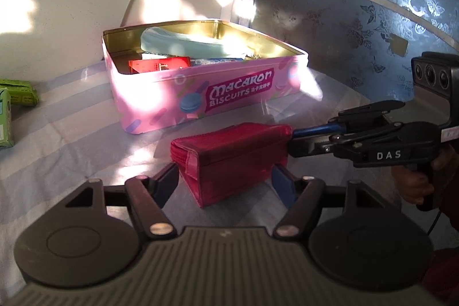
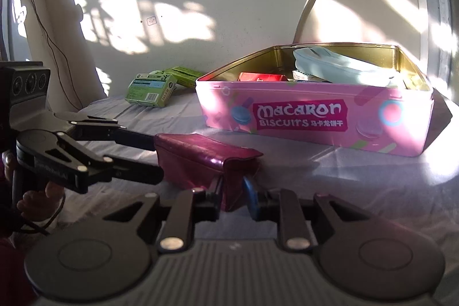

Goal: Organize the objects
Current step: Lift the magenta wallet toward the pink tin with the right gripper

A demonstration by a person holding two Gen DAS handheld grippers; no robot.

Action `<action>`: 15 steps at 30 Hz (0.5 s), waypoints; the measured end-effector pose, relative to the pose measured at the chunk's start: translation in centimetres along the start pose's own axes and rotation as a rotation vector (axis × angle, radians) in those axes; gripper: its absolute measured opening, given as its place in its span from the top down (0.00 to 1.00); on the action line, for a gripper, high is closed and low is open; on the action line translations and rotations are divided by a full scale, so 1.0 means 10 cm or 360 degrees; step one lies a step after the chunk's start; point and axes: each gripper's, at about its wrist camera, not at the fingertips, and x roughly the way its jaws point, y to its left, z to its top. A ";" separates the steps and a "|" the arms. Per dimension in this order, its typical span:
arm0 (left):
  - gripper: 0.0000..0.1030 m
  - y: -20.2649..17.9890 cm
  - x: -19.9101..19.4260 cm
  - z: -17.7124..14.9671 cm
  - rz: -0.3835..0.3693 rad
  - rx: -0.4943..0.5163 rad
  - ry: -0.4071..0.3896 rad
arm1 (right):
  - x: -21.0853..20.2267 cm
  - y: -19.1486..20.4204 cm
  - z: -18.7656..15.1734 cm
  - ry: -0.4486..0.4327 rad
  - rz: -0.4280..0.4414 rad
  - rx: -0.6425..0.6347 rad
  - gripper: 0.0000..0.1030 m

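Observation:
A shiny red pouch [image 1: 229,151] [image 2: 195,159] hangs just above the striped cloth, in front of the pink Macaron Biscuits tin [image 1: 160,102] [image 2: 223,116]. My left gripper [image 1: 226,177] [image 2: 159,159] straddles one end of the pouch, and both pads press its sides. My right gripper [image 2: 232,191] [image 1: 291,141] has the other end's folded corner between its narrow jaws, with both pads touching it. The open tin holds a light blue pouch [image 1: 189,42] [image 2: 338,65] and a red box [image 1: 160,65] [image 2: 261,76].
Green cartons [image 1: 23,93] [image 2: 152,91] lie on the cloth left of the tin. A wall with a taped cable [image 2: 307,7] stands behind. A patterned blue panel [image 1: 358,19] borders the right side. A hand [image 1: 416,185] holds the right gripper's handle.

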 end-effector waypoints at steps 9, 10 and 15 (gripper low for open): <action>0.49 -0.12 -0.15 0.28 0.0100 0.0098 -0.0043 | -0.03 0.00 0.10 -0.0146 0.0146 -0.0024 0.82; 0.49 -0.13 -0.23 0.35 0.0099 0.0110 -0.0084 | -0.11 0.00 0.15 -0.0202 0.0167 -0.0031 0.83; 0.48 -0.30 -0.28 0.79 0.0202 0.0307 -0.0276 | -0.29 -0.11 0.48 -0.0453 0.0128 -0.0070 0.82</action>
